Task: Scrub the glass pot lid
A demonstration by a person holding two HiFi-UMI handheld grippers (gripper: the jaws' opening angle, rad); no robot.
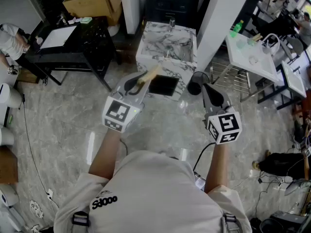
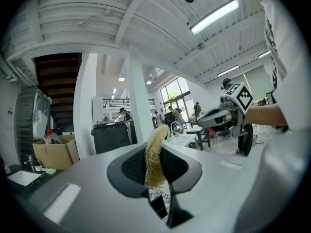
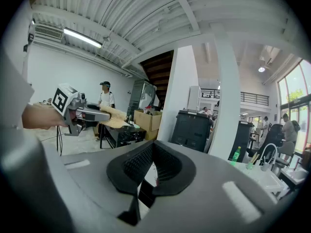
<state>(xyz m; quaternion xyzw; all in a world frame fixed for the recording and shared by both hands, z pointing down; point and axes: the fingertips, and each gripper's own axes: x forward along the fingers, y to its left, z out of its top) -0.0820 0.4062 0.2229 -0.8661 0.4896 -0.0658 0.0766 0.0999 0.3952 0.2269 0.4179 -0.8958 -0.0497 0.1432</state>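
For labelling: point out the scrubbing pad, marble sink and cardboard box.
scrubbing pad (image 2: 154,157), left gripper view, fibrous middle.
marble sink (image 1: 151,38), head view, left rim.
cardboard box (image 1: 92,6), head view, front wall.

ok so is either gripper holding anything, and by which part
Left gripper: a yellowish fibrous scrubber, pinched by one end, the rest sticking out beyond. Right gripper: shut, empty.

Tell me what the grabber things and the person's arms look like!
Both the left gripper and the right gripper are grey, tapering to a point, with black ribbed pads inside. Each carries a white cube with black square markers. A black cable trails from the right one. The sleeves are short and white.
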